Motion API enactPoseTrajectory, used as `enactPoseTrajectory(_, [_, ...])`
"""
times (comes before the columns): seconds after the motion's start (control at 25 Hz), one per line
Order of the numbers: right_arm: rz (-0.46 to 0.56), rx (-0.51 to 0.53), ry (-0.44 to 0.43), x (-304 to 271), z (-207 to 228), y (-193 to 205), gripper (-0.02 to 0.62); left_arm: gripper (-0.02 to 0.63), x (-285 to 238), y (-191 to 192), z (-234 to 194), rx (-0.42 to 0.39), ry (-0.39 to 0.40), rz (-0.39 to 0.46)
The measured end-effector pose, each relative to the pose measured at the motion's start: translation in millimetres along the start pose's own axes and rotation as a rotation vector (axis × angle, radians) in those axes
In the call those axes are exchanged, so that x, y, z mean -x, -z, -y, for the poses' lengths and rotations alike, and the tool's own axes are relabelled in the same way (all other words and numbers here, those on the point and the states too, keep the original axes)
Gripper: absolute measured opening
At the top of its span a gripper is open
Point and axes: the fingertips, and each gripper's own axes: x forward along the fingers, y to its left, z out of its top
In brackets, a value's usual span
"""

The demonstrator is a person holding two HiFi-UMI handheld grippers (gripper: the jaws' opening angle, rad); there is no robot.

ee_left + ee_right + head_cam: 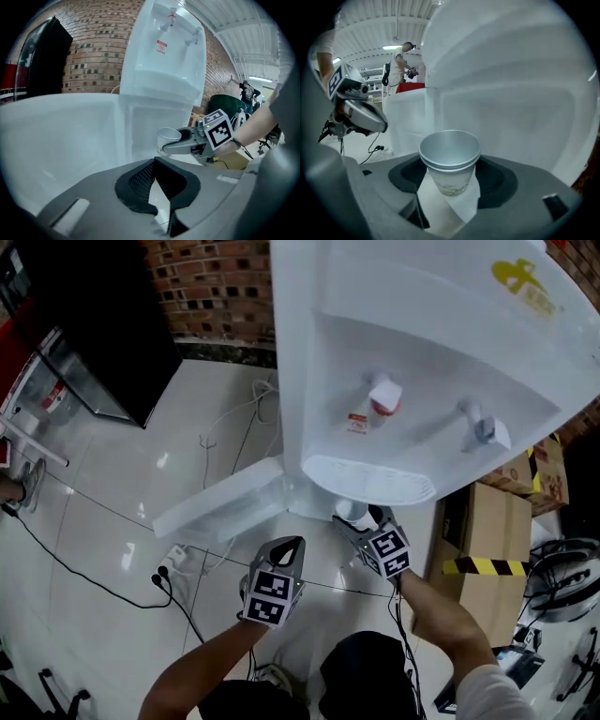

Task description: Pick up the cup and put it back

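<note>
A white paper cup (351, 512) (168, 136) (450, 161) stands upright between the jaws of my right gripper (356, 521) (171, 146) (450, 183), which is shut on it. It hangs low in front of the white water dispenser (422, 352) (511, 93), just under the drip tray (370, 481). The cup looks empty and shows a doubled rim. My left gripper (291, 546) (154, 163) is a little to the left of the cup and nearer to me. Its jaws meet at the tip with nothing between them.
The dispenser has a red tap (385, 396) and a blue tap (484, 427) above the tray. A cardboard box (497, 521) with striped tape stands at the right. A power strip (172, 562) and cables lie on the tiled floor. A person (400, 65) stands far behind.
</note>
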Motion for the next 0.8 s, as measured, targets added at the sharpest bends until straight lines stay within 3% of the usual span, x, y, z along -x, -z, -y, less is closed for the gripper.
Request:
enactPoseTrajectory(0.32, [-0.009, -0.063, 0.139, -74, 49, 56, 0.334, 0.003, -20, 27, -15, -0.002, -0.014, 0.034])
enactPoseTrajectory(0.8, [-0.031, -0.116, 0.233, -103, 64, 89, 0.342, 0.003, -22, 37, -16, -0.006, -0.008, 0.038])
